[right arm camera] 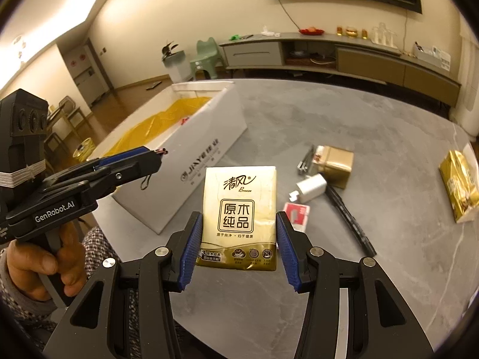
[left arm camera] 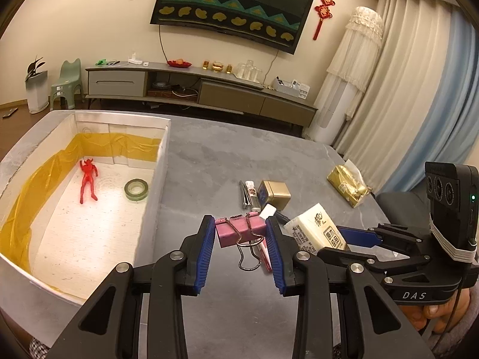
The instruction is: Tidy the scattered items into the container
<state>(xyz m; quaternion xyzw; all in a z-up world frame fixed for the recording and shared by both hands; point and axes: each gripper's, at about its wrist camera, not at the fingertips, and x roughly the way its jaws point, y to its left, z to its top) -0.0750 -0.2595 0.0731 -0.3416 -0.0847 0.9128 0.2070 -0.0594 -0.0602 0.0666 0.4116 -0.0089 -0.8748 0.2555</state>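
Container [left arm camera: 158, 161]: white box at table left, yellow film lining its walls. A red figure [left arm camera: 88, 179] and a tape roll [left arm camera: 136, 189] already lie on its floor, so it is part-filled and its open top faces up for drops.

Left gripper [left arm camera: 240, 233]: clenched on a pink binder clip [left arm camera: 239, 229]. Pads press the clip body from both sides; the wire handles hang down toward the camera. In the right wrist view the clip appears held off the table, just beside the box's near wall, presumably for carrying over the rim.

Table middle [left arm camera: 209, 155]: nail clippers [left arm camera: 244, 194], a small bottle [left arm camera: 253, 194] and a gold tin [left arm camera: 274, 194] lie close together, not yet collected. A white charger plug [right arm camera: 310, 188] and a dark comb [right arm camera: 350, 218] lie near them.

Right gripper [right arm camera: 236, 239]: jaws flank a tissue pack [right arm camera: 239, 212] at its lower half. Whether the pads actually bite is hard to tell; the left pad touches, the right one shows a sliver of gap. Grasping across the narrow width suits the jaw span.

Far right: a gold tissue packet [right arm camera: 459, 185] sits alone, well apart from the box.
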